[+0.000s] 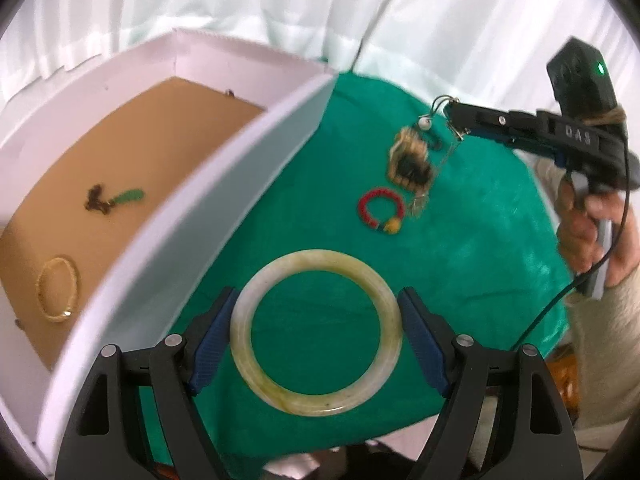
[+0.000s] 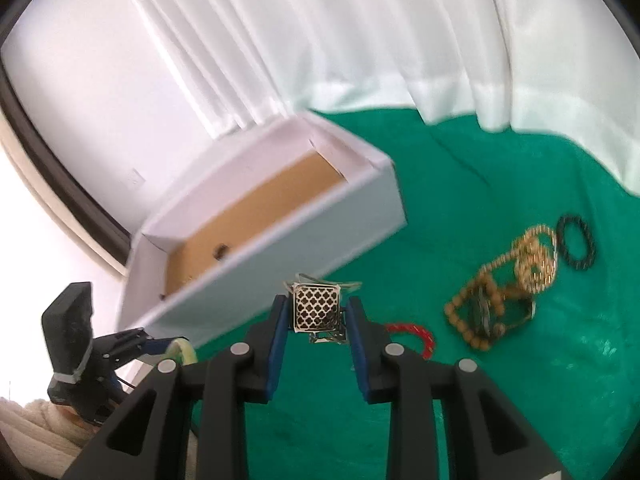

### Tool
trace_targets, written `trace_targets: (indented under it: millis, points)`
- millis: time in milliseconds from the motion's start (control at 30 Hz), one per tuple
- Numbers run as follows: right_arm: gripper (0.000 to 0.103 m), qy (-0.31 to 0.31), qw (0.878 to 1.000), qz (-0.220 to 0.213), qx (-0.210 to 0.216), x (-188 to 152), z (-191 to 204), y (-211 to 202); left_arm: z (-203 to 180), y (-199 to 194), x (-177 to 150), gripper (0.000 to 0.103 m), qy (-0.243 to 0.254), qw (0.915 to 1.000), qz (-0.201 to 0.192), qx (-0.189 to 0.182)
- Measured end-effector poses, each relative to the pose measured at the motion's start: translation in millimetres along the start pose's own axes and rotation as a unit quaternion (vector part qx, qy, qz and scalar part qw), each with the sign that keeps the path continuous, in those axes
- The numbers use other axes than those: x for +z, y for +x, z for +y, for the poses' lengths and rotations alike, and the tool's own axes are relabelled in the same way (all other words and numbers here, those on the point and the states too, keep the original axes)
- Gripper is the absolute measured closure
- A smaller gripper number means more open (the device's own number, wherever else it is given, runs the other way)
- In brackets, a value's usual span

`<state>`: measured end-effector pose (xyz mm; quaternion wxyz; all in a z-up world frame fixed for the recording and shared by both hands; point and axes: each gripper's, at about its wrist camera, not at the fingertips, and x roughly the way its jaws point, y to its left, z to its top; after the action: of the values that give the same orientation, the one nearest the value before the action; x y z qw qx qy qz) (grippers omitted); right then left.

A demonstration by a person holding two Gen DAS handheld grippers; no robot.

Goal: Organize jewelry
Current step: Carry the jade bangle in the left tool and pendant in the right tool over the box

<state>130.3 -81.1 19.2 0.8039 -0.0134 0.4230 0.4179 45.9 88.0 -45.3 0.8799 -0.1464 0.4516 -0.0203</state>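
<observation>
My left gripper (image 1: 318,294) is shut on a pale yellow-green jade bangle (image 1: 280,384), its blue pads pressed on both sides, and holds it above the green cloth (image 1: 320,140). My right gripper (image 2: 317,302) is shut on a gold lattice earring (image 2: 316,308), held clear of the cloth. In the left wrist view the right gripper (image 1: 452,118) carries wire hooks, and the blurred gold and black lattice piece (image 1: 412,160) dangles below them. The white box (image 1: 224,216) with a brown floor stands to the left. It holds a green pendant (image 1: 128,197) and a gold bracelet (image 1: 58,286).
A red bead bracelet (image 1: 380,208) lies on the cloth. A tangle of wooden beads and gold chain (image 2: 500,288) and a black bead bracelet (image 2: 576,246) lie to the right. White curtains (image 2: 360,40) hang behind. A person's hand (image 1: 588,236) grips the right handle.
</observation>
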Motion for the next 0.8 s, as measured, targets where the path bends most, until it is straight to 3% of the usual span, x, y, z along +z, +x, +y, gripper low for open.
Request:
trace_targets:
  millis: [233,367,600,800]
  points:
    - [0.074,-0.028,0.998,-0.044,0.038,35,71,-30,17,-66,23,0.022,-0.024,0.9989,-0.039,-0.006]
    - [0.074,-0.05,0.995,-0.061,0.062,67,112,-26,42,-91,37,0.022,-0.039,0.9969,-0.063,0.026]
    - [0.074,-0.066,0.992,-0.063,0.087,122,155,35,109,-101,53,0.022,-0.092,0.9879,-0.086,0.091]
    - [0.074,-0.071,0.993,-0.04,0.091,130,166,106,168,-80,52,0.022,-0.14,0.9814,-0.073,0.11]
